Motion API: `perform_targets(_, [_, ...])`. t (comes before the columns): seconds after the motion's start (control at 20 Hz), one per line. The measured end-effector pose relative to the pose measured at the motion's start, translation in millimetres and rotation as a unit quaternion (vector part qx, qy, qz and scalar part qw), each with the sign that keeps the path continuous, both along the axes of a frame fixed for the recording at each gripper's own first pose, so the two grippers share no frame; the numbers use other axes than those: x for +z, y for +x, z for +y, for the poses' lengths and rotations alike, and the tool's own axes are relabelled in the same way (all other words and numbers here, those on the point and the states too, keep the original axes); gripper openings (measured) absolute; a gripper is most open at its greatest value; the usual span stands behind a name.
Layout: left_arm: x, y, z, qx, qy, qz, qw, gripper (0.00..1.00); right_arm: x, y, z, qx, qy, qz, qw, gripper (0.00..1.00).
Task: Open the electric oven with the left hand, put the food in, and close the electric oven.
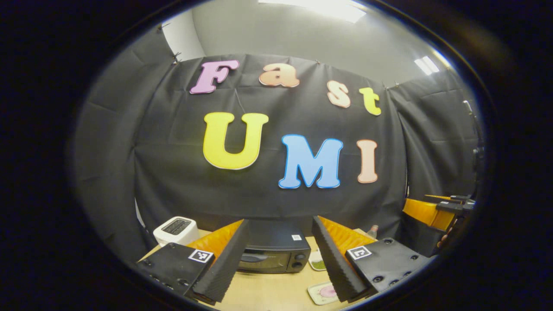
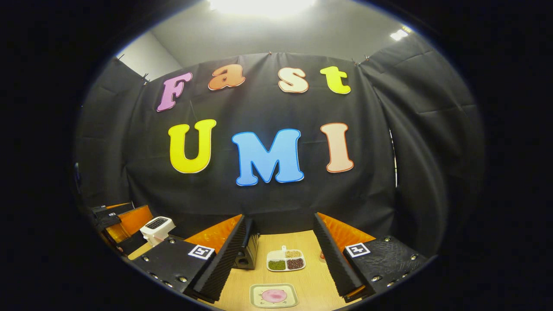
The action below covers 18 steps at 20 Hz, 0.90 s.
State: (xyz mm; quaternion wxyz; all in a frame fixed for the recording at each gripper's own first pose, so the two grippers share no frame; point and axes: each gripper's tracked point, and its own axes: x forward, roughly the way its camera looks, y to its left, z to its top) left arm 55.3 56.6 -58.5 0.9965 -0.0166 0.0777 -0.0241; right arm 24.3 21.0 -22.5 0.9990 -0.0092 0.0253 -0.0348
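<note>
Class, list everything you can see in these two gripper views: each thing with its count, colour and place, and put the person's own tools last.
Electric oven: one, black, door shut, back of table.
Toaster: one, white, left of the oven.
Divided dish: one, white, three compartments of green, tan and dark red food, right of the oven.
Plate: one, pale with pink food, nearest the table's front edge.
Table: one, light wood.
Left tongs: black fingers, open, oven ahead.
Right tongs: black fingers, open, dishes ahead.
</note>
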Motion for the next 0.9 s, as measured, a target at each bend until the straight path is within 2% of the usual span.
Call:
perform_targets(0.2, [-41.6, 33.5, 15.2, -0.003, 0.005, 0.046, 0.999, 0.97, -13.1, 5.8, -3.2, -0.005, -0.017, 0.018, 1.0, 0.95])
perform_targets(0.45, [-114.7, 77.0, 33.1, -0.005, 0.01, 0.125, 0.992, 0.97, -31.6, 10.1, -13.8, -0.024, -0.026, 0.044, 0.998, 0.95])
perform_targets(0.5, [-128.9, 84.7, 36.2, -0.006, 0.015, 0.133, 0.991, 1.0, -35.3, 10.7, -16.0, -0.029, -0.025, 0.05, 0.998, 0.95])
perform_targets(0.65, [-158.5, 113.1, 47.2, -0.006, 0.032, 0.148, 0.988, 0.94, -47.6, 11.5, -23.6, -0.043, -0.025, 0.066, 0.997, 0.95])
perform_targets(0.7, [-169.1, 121.8, 49.9, -0.007, 0.035, 0.155, 0.987, 0.97, -50.2, 12.0, -25.6, -0.048, -0.026, 0.071, 0.996, 0.95])
perform_targets(0.9, [-212.5, 146.2, 63.9, 0.0, 0.037, 0.189, 0.981, 0.97, -57.8, 15.0, -31.1, -0.065, -0.025, 0.082, 0.994, 0.94])
